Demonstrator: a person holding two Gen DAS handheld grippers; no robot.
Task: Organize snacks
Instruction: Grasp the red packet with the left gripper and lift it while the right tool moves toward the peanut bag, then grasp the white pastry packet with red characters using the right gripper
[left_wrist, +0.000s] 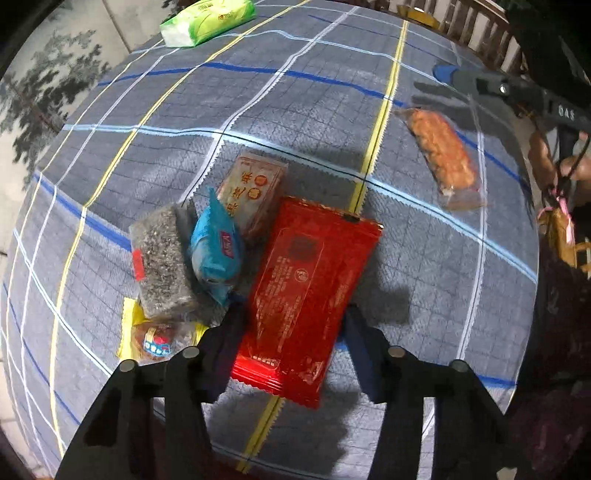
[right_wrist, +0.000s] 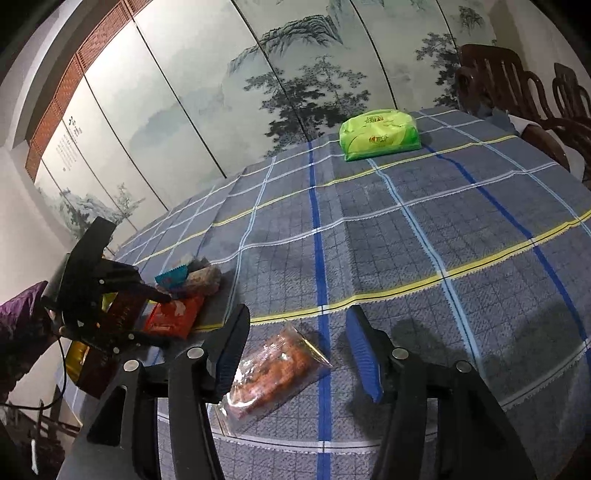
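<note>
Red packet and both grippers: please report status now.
Left gripper astride red packet, grip unclear. Right gripper open over clear-wrapped snack. Nothing in the way.

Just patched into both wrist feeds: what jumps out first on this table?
The big red packet lies between the left tool's fingers, at the edge of a cluster of snacks. Alone to the side, a clear-wrapped orange snack lies between the right tool's open fingers. A green tissue pack sits at the table's far edge.

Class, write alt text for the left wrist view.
The left gripper straddles a red foil snack packet lying beside clustered snacks on a grey checked tablecloth. A clear-wrapped orange snack bar lies apart.
</note>
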